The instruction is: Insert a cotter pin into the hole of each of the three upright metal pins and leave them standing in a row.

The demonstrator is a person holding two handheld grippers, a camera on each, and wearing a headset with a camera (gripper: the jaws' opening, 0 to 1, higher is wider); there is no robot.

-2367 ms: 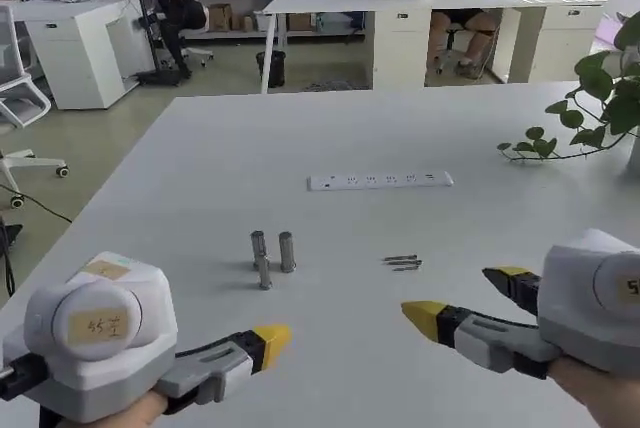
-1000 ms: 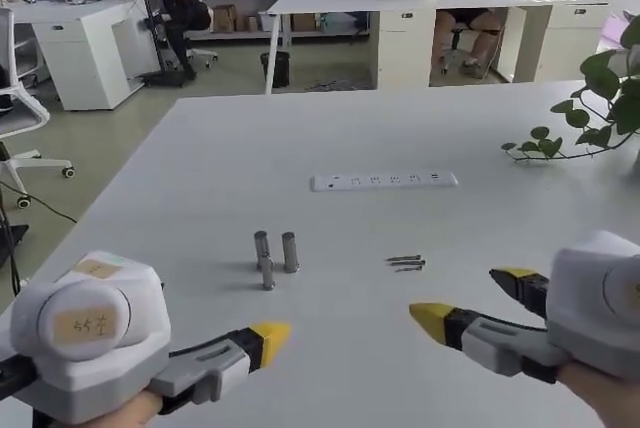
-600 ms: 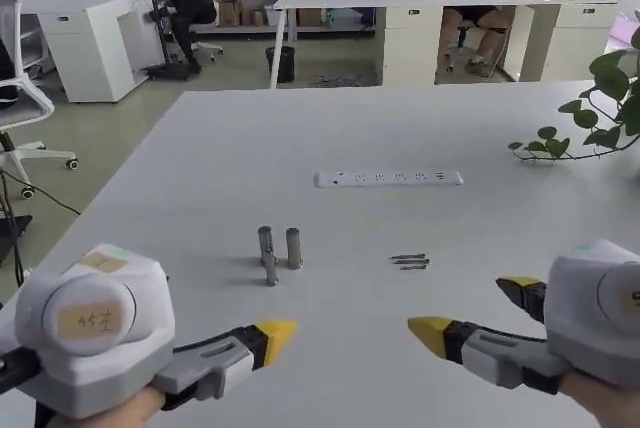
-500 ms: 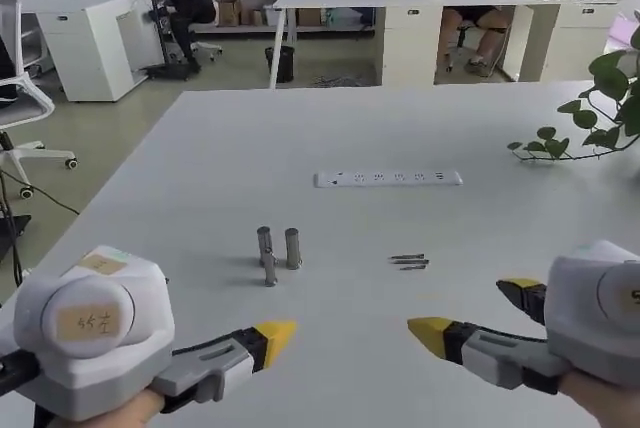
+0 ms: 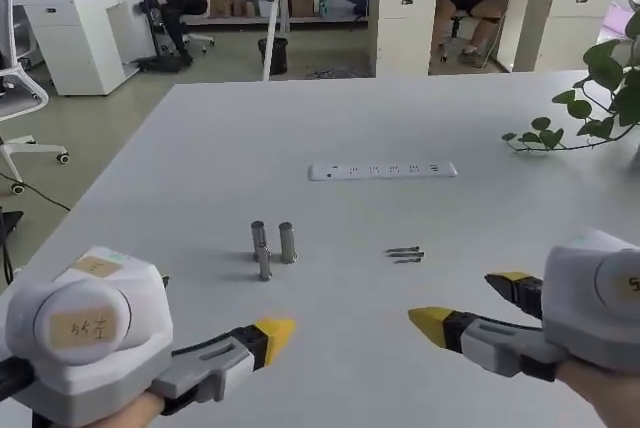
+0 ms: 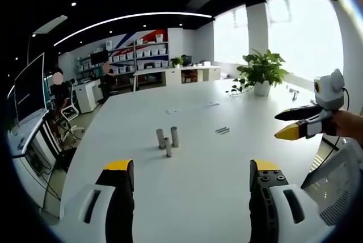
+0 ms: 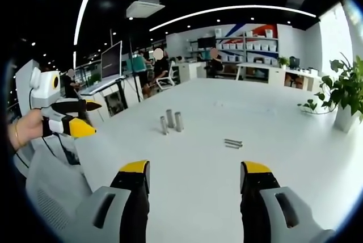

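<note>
Three short metal pins (image 5: 270,244) stand upright in a tight cluster on the white table (image 5: 200,168); they also show in the left gripper view (image 6: 167,139) and the right gripper view (image 7: 171,121). Three thin cotter pins (image 5: 404,253) lie flat to their right, loose on the table (image 6: 222,130) (image 7: 233,143). My left gripper (image 5: 265,333) hovers near the front left, open and holding nothing (image 6: 191,166). My right gripper (image 5: 470,300) hovers at the front right, open with nothing between its yellow-tipped fingers (image 7: 195,168). Both are well short of the pins.
A white power strip (image 5: 383,170) lies across the table beyond the pins. A leafy potted plant (image 5: 590,108) stands at the table's right edge. Desks, chairs and seated people fill the room behind the table.
The head view has shifted slightly. Both grippers stay open in about the same places, and the metal pins and cotter pins have not moved.
</note>
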